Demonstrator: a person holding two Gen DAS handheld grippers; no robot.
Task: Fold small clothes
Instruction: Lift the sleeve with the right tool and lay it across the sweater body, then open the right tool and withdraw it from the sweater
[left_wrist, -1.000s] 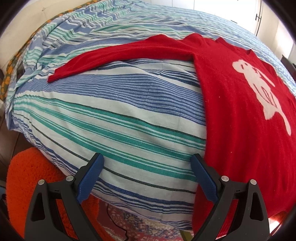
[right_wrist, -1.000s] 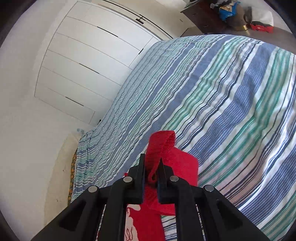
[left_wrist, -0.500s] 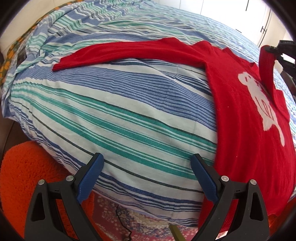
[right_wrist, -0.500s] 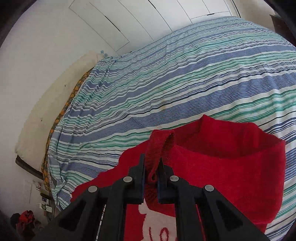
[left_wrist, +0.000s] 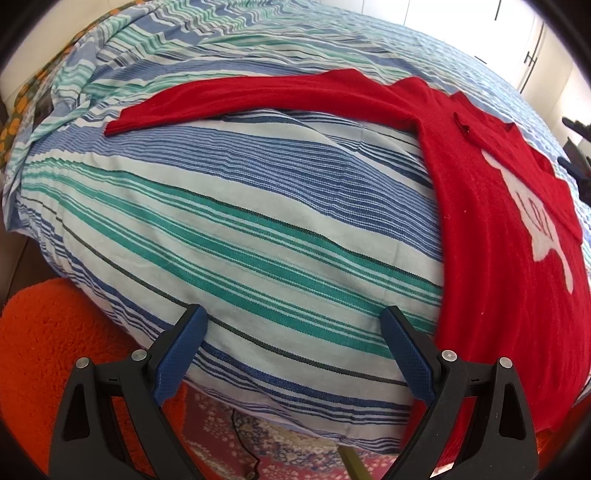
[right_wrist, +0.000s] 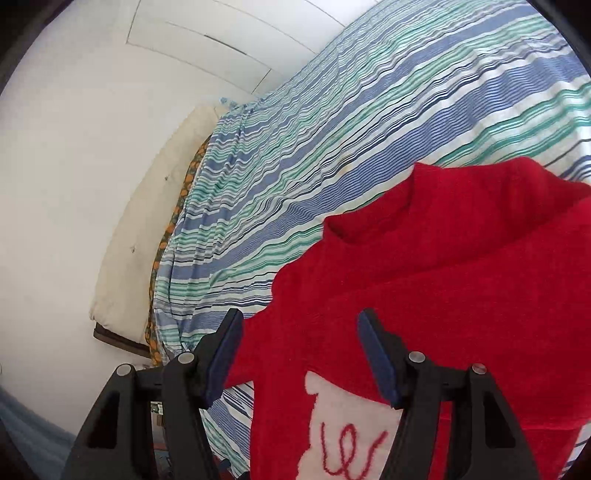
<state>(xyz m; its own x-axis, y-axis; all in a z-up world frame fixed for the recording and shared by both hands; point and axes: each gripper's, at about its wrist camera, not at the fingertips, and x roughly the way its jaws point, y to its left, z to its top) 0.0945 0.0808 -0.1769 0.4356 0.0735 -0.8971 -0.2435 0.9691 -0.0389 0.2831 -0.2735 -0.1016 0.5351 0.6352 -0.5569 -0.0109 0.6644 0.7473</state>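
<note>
A red sweater (left_wrist: 491, 229) with a white figure (left_wrist: 535, 221) lies flat on the striped bed (left_wrist: 258, 229). Its left sleeve (left_wrist: 240, 99) stretches out to the left. The other sleeve (left_wrist: 517, 155) is folded across the chest and covers part of the figure. My left gripper (left_wrist: 291, 310) is open over the bed's near edge, left of the sweater's hem, with nothing in it. My right gripper (right_wrist: 298, 315) hovers over the sweater (right_wrist: 424, 280) above the white figure (right_wrist: 347, 424). Its jaws are opening and no cloth is pinched between them.
An orange shaggy rug (left_wrist: 48, 350) and a patterned rug (left_wrist: 258, 443) lie on the floor below the bed's edge. A cream pillow (right_wrist: 147, 240) sits at the head of the bed by the white wall. White wardrobe doors (right_wrist: 229, 33) stand behind.
The right gripper carried the pinched sleeve cuff across and down onto the sweater's front, then let go and spread its jaws. The left gripper stayed in place.
</note>
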